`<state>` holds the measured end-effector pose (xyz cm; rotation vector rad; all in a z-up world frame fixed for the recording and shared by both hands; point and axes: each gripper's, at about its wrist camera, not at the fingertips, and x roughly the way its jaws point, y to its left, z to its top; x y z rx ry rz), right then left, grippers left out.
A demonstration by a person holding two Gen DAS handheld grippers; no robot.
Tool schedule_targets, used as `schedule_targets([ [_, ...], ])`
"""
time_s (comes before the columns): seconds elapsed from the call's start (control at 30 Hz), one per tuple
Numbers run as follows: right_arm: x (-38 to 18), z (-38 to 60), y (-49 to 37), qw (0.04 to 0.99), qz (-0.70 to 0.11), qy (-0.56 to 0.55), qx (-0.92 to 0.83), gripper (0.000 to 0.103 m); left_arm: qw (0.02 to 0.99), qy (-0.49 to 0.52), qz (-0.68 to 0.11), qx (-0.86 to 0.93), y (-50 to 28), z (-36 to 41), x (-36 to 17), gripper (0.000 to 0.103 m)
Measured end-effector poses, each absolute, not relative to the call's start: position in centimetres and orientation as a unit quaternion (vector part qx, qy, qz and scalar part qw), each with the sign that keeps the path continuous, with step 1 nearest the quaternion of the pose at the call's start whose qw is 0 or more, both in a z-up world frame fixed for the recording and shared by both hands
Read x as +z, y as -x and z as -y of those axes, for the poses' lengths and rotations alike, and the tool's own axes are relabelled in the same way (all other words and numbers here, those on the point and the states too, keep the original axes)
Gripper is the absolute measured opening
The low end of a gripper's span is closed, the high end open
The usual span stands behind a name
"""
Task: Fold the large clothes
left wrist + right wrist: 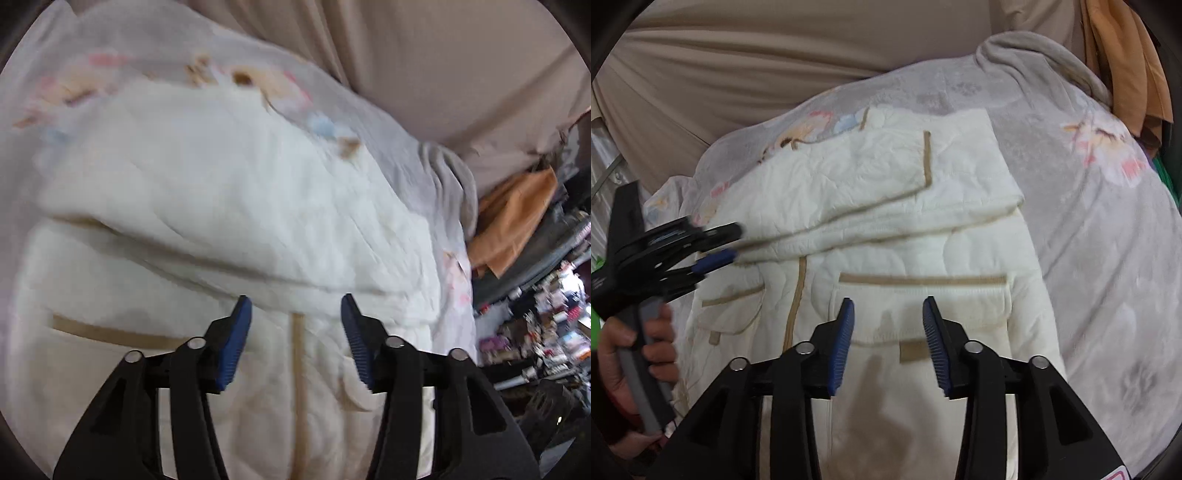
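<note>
Hovering above the lower front of the jacket (886,229), the right gripper (888,314) has its jaws spread with nothing between them; only the cream fabric of a pocket (919,306) lies below the blue pads (842,343). The left gripper (295,314) is likewise spread and empty, poised over the tan zipper strip (297,369) where it meets a folded edge. In the right wrist view the same left gripper (720,245) appears at the jacket's left edge, held by a hand (639,350) on its grey handle; its tips sit close to the layered fold, and contact cannot be confirmed.

The jacket is a cream quilted garment with tan trim, lying front-up on a bed covered by a pale grey floral blanket (1089,240). One sleeve (857,173) lies folded across the chest, its tan cuff (926,158) pointing away from the viewer. More layers are stacked beneath it, so both sleeves seem turned in, though the second cannot be told apart for certain.

Progress, as judged: the sleeve stage appears complete and neither gripper holds cloth. Remaining work is probably the lengthwise fold, bringing the hem up over the chest, followed by flattening.

A beige curtain (775,55) hangs behind the bed, and orange cloth (1126,55) lies at the far right.
</note>
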<state>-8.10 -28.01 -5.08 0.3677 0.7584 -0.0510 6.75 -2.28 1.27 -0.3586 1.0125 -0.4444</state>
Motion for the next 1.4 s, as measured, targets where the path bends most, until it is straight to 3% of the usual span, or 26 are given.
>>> schedule_targets([
  [0.1, -4.1, 28.7, 5.2, 0.92, -0.354, -0.165, -0.015, 0.057, 0.851, 0.198, -0.463, -0.15, -8.7, -3.0, 2.0, 0.058],
  [0.27, -3.4, 29.6, 0.1, 0.926, -0.339, -0.165, -0.033, 0.059, 0.83, 0.293, -0.468, -0.072, -10.4, -11.2, 0.7, 0.058],
  [0.57, -7.7, 34.5, -4.5, 0.879, -0.357, -0.304, -0.087, 0.062, 0.777, 0.389, -0.491, -0.065, -12.7, -12.1, -3.9, 0.057],
  [0.6, -8.1, 34.7, -4.9, 0.872, -0.358, -0.324, -0.078, 0.058, 0.774, 0.394, -0.491, -0.067, -13.3, -11.9, -4.1, 0.056],
  [0.63, -8.3, 34.6, -5.4, 0.868, -0.36, -0.334, -0.068, 0.047, 0.773, 0.395, -0.492, -0.066, -13.5, -11.8, -4.2, 0.056],
  [0.67, -8.2, 34.3, -5.8, 0.868, -0.364, -0.333, -0.058, 0.018, 0.773, 0.394, -0.492, -0.065, -13.9, -11.6, -4.2, 0.05],
  [0.7, -7.7, 34.0, -6.2, 0.87, -0.366, -0.328, -0.045, 0.011, 0.777, 0.388, -0.492, -0.064, -14.4, -11.4, -4.0, 0.04],
  [0.8, -2.8, 32.9, -4.7, 0.907, -0.291, -0.305, -0.02, 0.01, 0.796, 0.354, -0.487, -0.064, -14.8, -10.9, -3.0, 0.025],
  [0.87, 0.1, 32.3, -2.9, 0.929, -0.25, -0.273, -0.019, 0.01, 0.807, 0.326, -0.487, -0.068, -14.8, -10.4, -2.6, 0.022],
  [0.93, -0.3, 32.6, -2.2, 0.934, -0.257, -0.248, -0.035, 0.01, 0.813, 0.296, -0.497, -0.067, -14.5, -9.5, -3.1, 0.021],
  [1.07, -10.3, 34.9, -5.6, 0.872, -0.412, -0.257, -0.069, 0.009, 0.811, 0.273, -0.514, -0.062, -14.0, -8.2, -5.2, 0.021],
  [1.23, -7.7, 35.4, -3.3, 0.884, -0.369, -0.269, -0.097, 0.02, 0.833, 0.223, -0.503, -0.058, -13.3, -8.1, -3.1, 0.023],
  [1.4, -3.9, 34.8, -1.0, 0.911, -0.32, -0.216, -0.147, 0.023, 0.862, 0.189, -0.467, -0.054, -11.2, -9.4, 1.6, 0.022],
])
